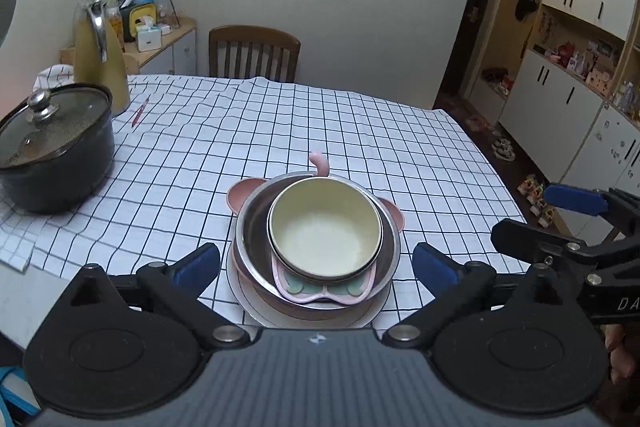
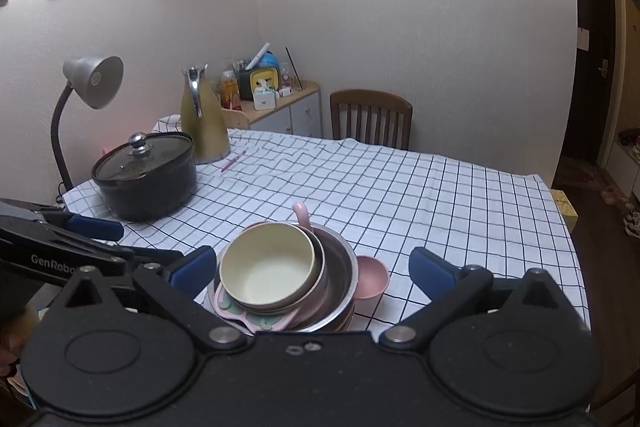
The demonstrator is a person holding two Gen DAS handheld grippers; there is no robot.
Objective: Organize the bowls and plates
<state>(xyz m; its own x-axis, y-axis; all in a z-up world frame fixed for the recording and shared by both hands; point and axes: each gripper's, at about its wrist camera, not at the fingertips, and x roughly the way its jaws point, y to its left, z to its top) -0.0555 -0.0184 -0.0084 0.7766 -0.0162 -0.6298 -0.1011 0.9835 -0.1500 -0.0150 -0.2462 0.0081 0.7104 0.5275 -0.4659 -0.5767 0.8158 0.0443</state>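
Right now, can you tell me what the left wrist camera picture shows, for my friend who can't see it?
A cream bowl sits on top of a stack of dishes, inside a steel bowl with pink plates under it, on a checked tablecloth. The left gripper is open with nothing between its blue pads. A lidded black pot stands at the left.

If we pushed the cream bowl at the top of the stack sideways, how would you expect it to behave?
The cream bowl sits tilted on the butterfly plate inside the steel bowl, so it would probably slide or rock rather than stay put. It looks rigid and fairly light. The whole stack might shift.
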